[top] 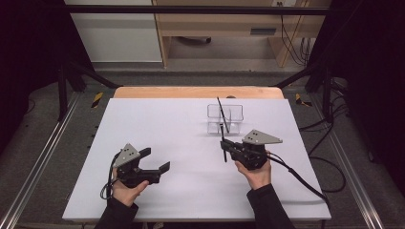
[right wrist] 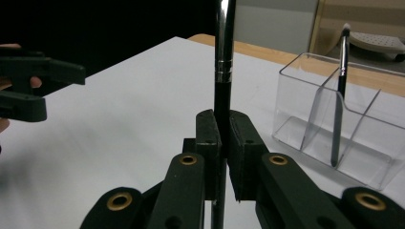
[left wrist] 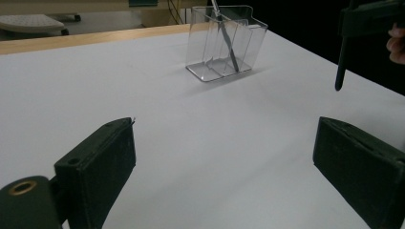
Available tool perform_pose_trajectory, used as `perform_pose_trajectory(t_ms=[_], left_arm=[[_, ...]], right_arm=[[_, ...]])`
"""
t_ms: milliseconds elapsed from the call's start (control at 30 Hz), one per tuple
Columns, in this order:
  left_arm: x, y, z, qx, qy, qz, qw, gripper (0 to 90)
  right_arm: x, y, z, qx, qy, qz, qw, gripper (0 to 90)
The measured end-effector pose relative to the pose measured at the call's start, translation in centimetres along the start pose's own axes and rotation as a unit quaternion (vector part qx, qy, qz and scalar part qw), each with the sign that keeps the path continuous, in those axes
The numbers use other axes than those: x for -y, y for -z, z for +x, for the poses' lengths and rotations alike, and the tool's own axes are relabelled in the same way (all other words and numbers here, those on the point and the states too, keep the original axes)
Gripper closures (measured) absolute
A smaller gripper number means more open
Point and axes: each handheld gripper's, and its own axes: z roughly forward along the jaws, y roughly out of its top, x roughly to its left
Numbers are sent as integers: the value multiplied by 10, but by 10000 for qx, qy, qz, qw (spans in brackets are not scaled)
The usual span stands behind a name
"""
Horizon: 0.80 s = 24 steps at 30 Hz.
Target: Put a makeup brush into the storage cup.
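White rectangular surface first. On my end: clear plastic three-compartment holder sits far right of centre, thin black brush leaning inside it. Left hand-held gripper low near front edge, jaws wide apart, nothing between. Right hand-held gripper just in front of holder, clamped on slim black brush with chrome ferrule, held upright above surface.

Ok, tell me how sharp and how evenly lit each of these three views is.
High view: white table bright, surroundings dark, fairly sharp. Left gripper view: clear organizer sharp, near jaws soft. Right gripper view: glare on the brush ferrule, background blurred.
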Motion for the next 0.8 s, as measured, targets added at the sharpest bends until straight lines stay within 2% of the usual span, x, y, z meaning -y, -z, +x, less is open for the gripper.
perform_pose_trajectory(t_ms=[167, 600, 800], left_arm=[[8, 3, 6, -111, -11, 101, 9999, 58], [11, 9, 17, -282, 24, 157, 9995, 51], [12, 10, 19, -311, 20, 189, 9993, 49]], right_arm=[[-5, 1, -7, 73, -43, -74, 9999, 844], [-18, 4, -24, 267, -177, -286, 9991, 844], [-25, 2, -32, 379, -254, -296, 9985, 844]])
